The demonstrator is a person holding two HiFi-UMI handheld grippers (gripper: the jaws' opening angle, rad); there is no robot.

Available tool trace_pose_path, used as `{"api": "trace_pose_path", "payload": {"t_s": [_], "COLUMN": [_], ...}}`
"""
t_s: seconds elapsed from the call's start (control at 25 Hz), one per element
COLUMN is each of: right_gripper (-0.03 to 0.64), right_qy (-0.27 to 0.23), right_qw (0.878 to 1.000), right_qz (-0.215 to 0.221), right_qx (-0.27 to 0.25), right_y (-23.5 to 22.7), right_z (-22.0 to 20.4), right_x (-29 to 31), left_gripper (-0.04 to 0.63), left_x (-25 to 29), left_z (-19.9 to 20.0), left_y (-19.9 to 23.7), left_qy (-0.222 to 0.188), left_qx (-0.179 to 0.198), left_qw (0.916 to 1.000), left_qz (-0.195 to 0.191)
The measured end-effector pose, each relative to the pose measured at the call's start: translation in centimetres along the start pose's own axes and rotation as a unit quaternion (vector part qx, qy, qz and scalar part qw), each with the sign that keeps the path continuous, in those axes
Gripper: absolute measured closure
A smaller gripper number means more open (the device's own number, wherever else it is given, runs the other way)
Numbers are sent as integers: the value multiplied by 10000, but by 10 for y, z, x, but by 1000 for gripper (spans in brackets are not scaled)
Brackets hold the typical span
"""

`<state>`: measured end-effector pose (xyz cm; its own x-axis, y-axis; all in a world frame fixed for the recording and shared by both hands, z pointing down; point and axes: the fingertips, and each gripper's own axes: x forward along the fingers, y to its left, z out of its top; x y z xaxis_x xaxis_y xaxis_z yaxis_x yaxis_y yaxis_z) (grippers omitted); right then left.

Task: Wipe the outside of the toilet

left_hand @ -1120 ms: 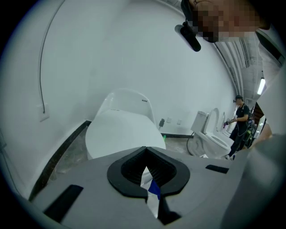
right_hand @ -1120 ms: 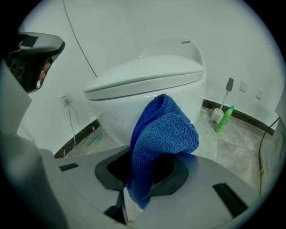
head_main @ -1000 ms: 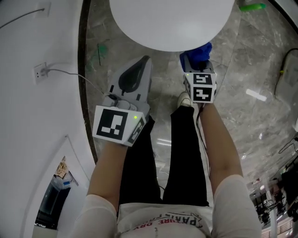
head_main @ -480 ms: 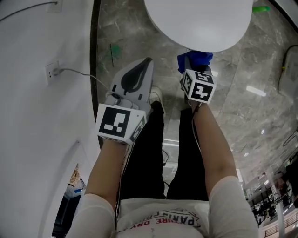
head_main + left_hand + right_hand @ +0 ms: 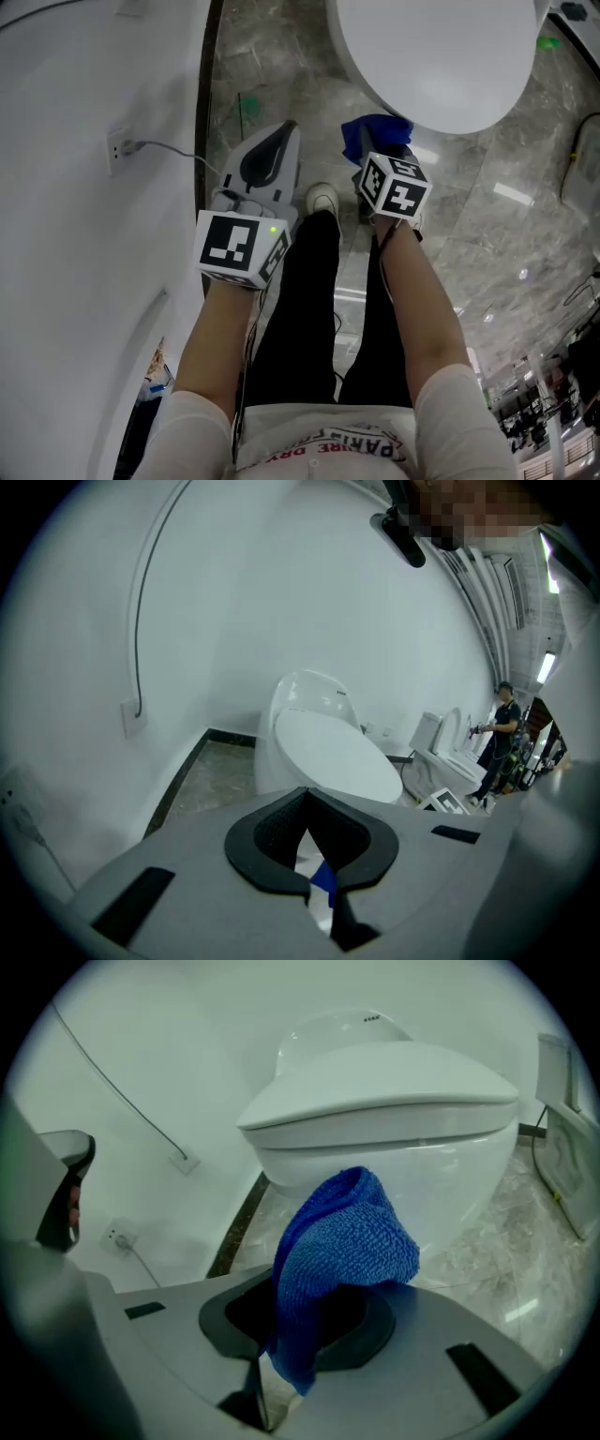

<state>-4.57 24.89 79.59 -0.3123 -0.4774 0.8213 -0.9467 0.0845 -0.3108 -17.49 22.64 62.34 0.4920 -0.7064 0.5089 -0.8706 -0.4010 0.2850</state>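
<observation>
Right gripper [image 5: 272,1372] is clamped on the blue cloth [image 5: 342,1241], which flops up just short of the toilet [image 5: 394,1101] bowl's front, no contact that I can see. Left gripper [image 5: 312,886] is closed on nothing, further back from the toilet. In the head view the toilet has slid from top-middle to top-right over the last second, so I'd guess the person's lining up and wiping hasn't started.

Blue cloth [image 5: 342,1241]; white toilet [image 5: 394,1082]; grey marbled floor [image 5: 487,244].
</observation>
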Motion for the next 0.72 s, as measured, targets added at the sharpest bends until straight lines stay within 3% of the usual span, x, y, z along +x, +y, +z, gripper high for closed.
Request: {"api": "trace_pose_path", "payload": {"t_s": [0.16, 0.36, 0.72], "right_gripper": [535, 535, 535], "right_qy": [182, 62, -718], "right_qw": [9974, 9925, 9892], "right_qz": [693, 1207, 1182], "right_qx": [-9, -166, -491], "right_y": [45, 102, 138], "right_z": [5, 49, 227], "right_x": [-7, -62, -168], "left_gripper": [589, 589, 589], "left_x": [-11, -35, -73], "left_z": [14, 71, 227], "left_y": [6, 9, 6], "left_qy": [-30, -243, -789], "left_qx": [-94, -268, -193], "left_qw": [9999, 9989, 9962], "left_qz": [122, 286, 313]}}
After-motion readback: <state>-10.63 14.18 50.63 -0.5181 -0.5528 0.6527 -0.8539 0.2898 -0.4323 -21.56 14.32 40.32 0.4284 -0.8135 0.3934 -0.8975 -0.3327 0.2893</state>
